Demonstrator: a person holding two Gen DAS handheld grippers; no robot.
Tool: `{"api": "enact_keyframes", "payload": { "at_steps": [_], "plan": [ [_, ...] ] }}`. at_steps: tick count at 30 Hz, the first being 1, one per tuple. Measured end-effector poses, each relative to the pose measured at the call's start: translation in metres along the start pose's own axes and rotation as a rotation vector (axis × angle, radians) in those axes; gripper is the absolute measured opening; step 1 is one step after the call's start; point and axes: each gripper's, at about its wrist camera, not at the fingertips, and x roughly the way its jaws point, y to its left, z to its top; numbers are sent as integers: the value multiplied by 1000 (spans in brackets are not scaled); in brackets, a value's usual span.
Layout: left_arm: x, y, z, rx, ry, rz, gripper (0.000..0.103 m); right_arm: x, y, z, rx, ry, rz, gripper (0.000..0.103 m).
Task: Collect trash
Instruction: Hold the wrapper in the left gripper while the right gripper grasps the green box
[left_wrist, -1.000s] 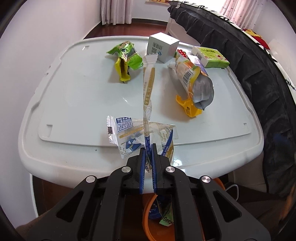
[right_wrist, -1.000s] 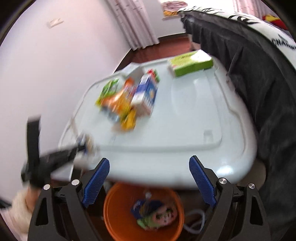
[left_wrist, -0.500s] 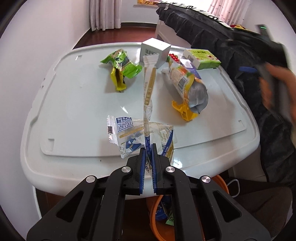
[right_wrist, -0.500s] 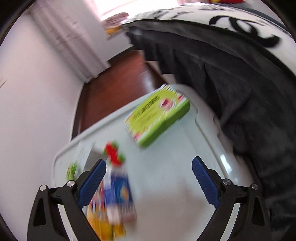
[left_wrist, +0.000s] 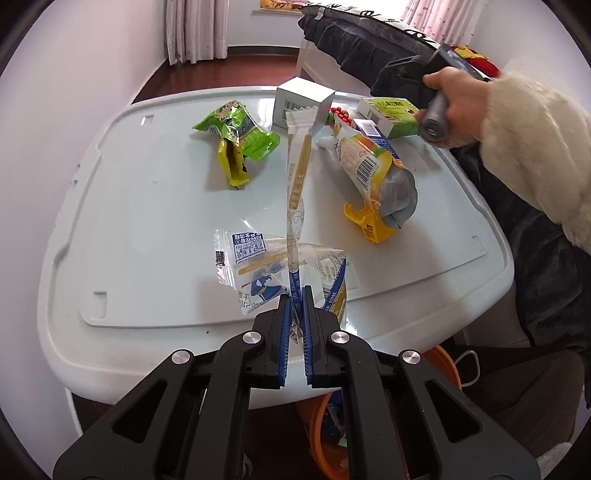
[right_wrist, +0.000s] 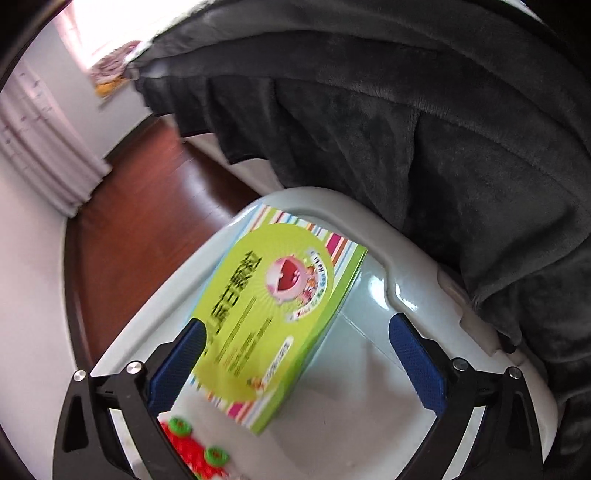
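At the far corner of the pale plastic table (right_wrist: 413, 291), beside the dark blanket (right_wrist: 424, 129), lies a flat lime-green cardboard box (right_wrist: 266, 314) with striped edges. The right gripper (right_wrist: 295, 365) straddles it, jaws opening, pads clear. The left gripper (left_wrist: 295, 325) is clamped on a long clear wrapper (left_wrist: 295, 192).

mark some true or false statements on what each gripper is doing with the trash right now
1. The left gripper is shut on a long thin wrapper. True.
2. The green box lies inside the orange bin. False: it lies on the white lid, between the right gripper's jaws, which are opening.
3. The orange bin sits below the lid's near edge. True.
4. The green snack bag is held by a gripper. False: it lies free on the lid.
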Motion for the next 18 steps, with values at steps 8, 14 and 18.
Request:
{"api": "enact_keyframes", "payload": {
  "at_steps": [8, 14, 18],
  "plan": [
    [3, 0, 1, -2, 7, -25, 6, 22, 11, 7, 24, -20, -63, 98],
    [4, -2, 0, -4, 13, -44, 6, 33, 18, 16, 82, 26, 15, 98],
    [4, -1, 0, -7, 15, -54, 6, 38, 24, 15, 132, 36, 59, 98]
  ]
}}
